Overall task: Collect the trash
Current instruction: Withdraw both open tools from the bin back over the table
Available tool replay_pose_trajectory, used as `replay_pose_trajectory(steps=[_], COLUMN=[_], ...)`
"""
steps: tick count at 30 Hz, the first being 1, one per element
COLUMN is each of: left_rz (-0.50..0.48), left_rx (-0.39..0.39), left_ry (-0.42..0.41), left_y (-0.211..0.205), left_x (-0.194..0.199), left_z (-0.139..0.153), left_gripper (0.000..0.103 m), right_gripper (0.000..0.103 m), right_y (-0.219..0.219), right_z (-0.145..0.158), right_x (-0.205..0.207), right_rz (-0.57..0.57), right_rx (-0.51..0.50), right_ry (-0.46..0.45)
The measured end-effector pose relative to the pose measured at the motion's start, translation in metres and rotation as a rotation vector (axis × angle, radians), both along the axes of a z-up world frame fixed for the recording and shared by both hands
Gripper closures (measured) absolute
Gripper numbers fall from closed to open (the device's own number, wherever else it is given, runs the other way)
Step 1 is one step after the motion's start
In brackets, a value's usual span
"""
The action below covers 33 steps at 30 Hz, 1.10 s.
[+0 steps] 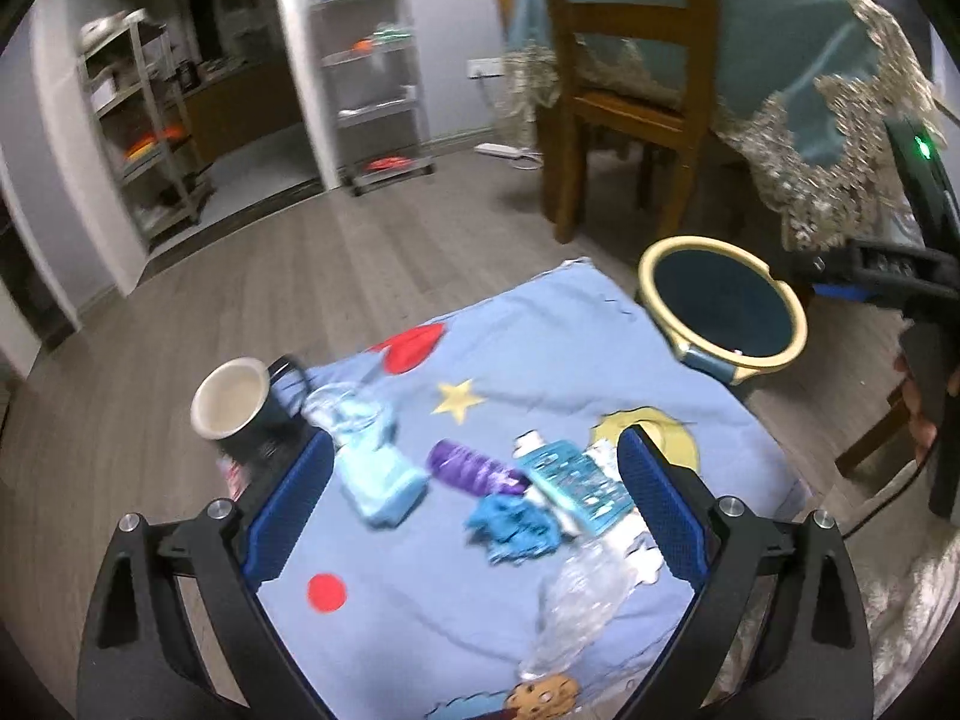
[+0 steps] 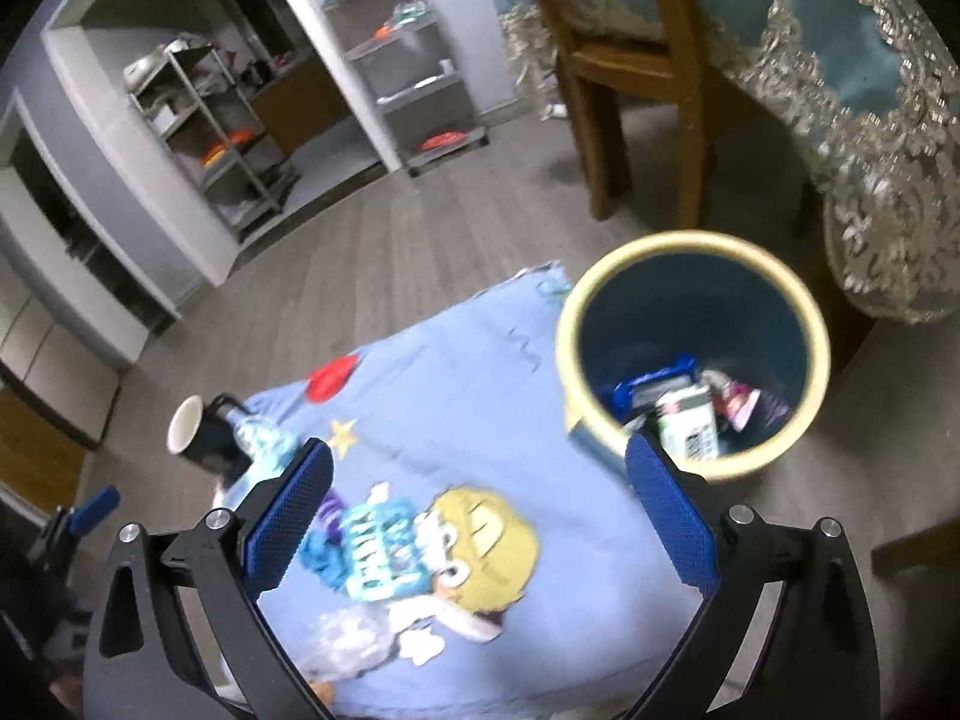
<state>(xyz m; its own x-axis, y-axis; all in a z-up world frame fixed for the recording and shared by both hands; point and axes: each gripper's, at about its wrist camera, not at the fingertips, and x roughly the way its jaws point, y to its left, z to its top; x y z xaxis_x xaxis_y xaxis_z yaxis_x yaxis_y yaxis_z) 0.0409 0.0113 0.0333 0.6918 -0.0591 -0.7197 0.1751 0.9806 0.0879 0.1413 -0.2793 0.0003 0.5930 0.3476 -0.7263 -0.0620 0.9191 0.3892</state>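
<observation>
Trash lies on a light blue cartoon cloth (image 1: 540, 354): a light blue packet (image 1: 381, 483), a purple wrapper (image 1: 471, 468), a teal printed packet (image 1: 573, 477), a crumpled blue scrap (image 1: 510, 525) and clear crumpled plastic (image 1: 585, 600). My left gripper (image 1: 477, 480) is open above this pile, empty. My right gripper (image 2: 480, 480) is open and empty, above the cloth (image 2: 456, 372) next to the blue bin with a cream rim (image 2: 693, 354), which holds several wrappers (image 2: 690, 414). The teal packet (image 2: 384, 546) and clear plastic (image 2: 348, 642) show between its fingers.
A dark mug with a white inside (image 1: 240, 405) stands at the cloth's left edge. The bin (image 1: 723, 306) stands off the cloth's far right corner. A wooden chair (image 1: 630, 78) and a table with a teal lace-trimmed cloth (image 1: 828, 90) stand behind. Metal shelves (image 1: 378, 60) line the far wall.
</observation>
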Motion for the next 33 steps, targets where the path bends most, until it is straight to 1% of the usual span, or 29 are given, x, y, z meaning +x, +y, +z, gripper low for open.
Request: replay_pose_trajectory(steps=[3,5,7,12,16,25,28,30,33], left_rz=[0.036,0.062,0.088,0.123,0.124,0.103,0.104,0.112,0.128], left_rx=[-0.001,0.01,0.001,-0.013,-0.032,-0.054,-0.038,-0.031,-0.049], left_ry=[-0.01,0.006,0.031,0.053,0.061,0.109,0.128,0.144,0.169], left_y=[0.021,0.031,0.041,0.06,0.062,0.055,0.054,0.054,0.057], left_x=[-0.008,-0.01,-0.01,-0.01,-0.01,0.0,0.004,0.006,0.009], left_z=[-0.007,-0.016,-0.023,-0.032,-0.037,-0.048,-0.053,-0.057,-0.06], left_gripper=[0.009,0.009,0.009,0.009,0.009,0.009,0.009,0.009,0.009], right_gripper=[0.006,0.006,0.006,0.006,0.006,0.006,0.006,0.006,0.006], right_y=[0.014,0.022,0.027,0.041,0.048,0.058,0.059,0.056,0.054], right_z=[-0.005,-0.009,-0.012,-0.024,-0.029,-0.047,-0.051,-0.057,-0.062], right_x=[-0.009,-0.012,-0.015,-0.018,-0.015,-0.009,-0.008,-0.007,-0.004], right_rz=[0.014,0.024,0.026,0.04,0.051,0.083,0.086,0.073,0.068], right_rx=[0.017,0.0,-0.02,-0.042,-0.094,-0.141,-0.144,-0.126,-0.109], right_ry=[0.026,0.039,0.042,0.08,0.081,0.128,0.141,0.162,0.184])
